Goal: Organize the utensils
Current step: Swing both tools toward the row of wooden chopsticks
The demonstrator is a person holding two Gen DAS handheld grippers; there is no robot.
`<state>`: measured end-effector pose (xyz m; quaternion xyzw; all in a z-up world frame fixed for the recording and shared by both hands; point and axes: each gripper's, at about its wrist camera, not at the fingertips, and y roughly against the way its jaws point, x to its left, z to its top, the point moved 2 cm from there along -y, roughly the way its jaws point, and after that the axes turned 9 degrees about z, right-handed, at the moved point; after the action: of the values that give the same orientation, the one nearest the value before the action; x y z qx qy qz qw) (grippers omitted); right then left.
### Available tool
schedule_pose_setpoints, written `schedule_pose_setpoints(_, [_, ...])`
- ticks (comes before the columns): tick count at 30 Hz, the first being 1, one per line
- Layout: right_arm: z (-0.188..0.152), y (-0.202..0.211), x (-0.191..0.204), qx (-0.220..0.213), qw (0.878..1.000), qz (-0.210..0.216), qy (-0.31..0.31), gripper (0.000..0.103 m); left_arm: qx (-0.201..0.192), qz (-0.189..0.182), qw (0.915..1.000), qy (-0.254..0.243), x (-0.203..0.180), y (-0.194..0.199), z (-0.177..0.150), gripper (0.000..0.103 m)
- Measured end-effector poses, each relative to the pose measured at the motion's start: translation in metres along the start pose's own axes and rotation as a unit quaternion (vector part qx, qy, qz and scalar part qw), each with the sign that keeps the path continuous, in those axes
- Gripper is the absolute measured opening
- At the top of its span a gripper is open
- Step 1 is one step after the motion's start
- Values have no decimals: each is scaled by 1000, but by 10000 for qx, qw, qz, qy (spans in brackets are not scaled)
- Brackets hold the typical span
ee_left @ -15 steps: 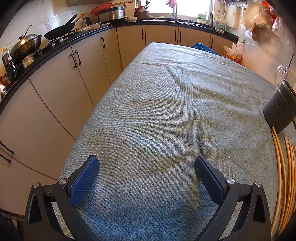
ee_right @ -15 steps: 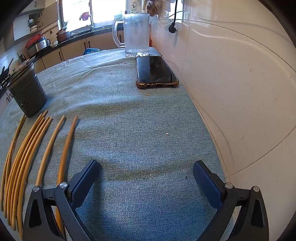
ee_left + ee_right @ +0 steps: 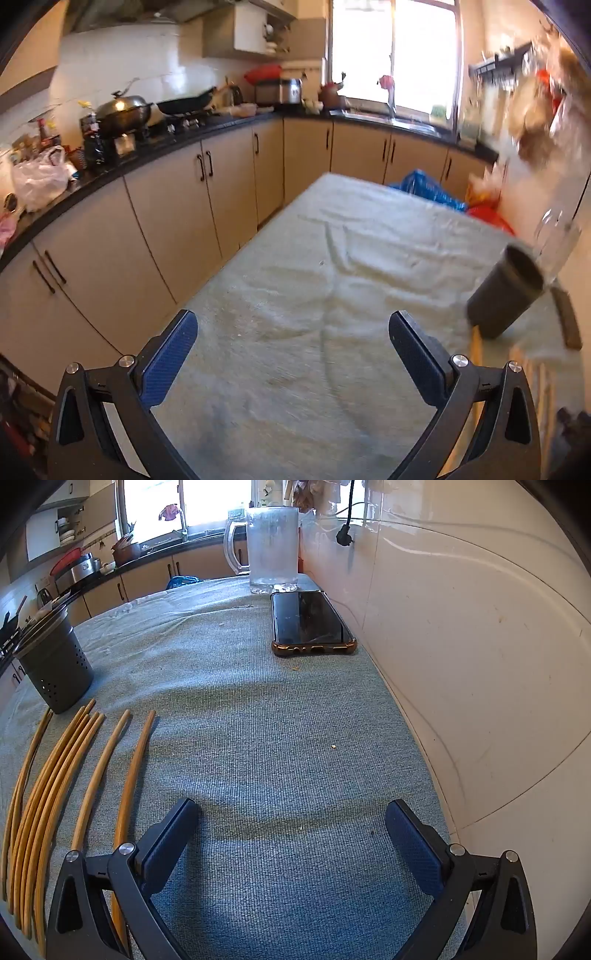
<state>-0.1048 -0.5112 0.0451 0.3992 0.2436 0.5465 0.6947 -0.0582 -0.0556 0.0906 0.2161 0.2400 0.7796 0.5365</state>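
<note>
Grey tablecloth: chopsticks beside holder; left gripper, right gripper spread, empty

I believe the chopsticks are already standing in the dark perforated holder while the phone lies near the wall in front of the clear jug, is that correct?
Not quite: the chopsticks are not in the holder; they lie flat on the cloth beside it, as the right wrist view shows. The phone does lie near the wall in front of the clear jug.
</note>
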Motion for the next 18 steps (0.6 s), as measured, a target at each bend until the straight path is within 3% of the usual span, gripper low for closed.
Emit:
schedule_pose_setpoints(7, [0, 0, 0, 1, 10000, -1, 0, 103, -398, 150, 9990, 108, -18, 49, 1, 103])
schedule_pose_setpoints(18, [0, 0, 0, 2, 10000, 1, -1, 103, -466, -287, 9983, -217, -22, 71, 4, 103])
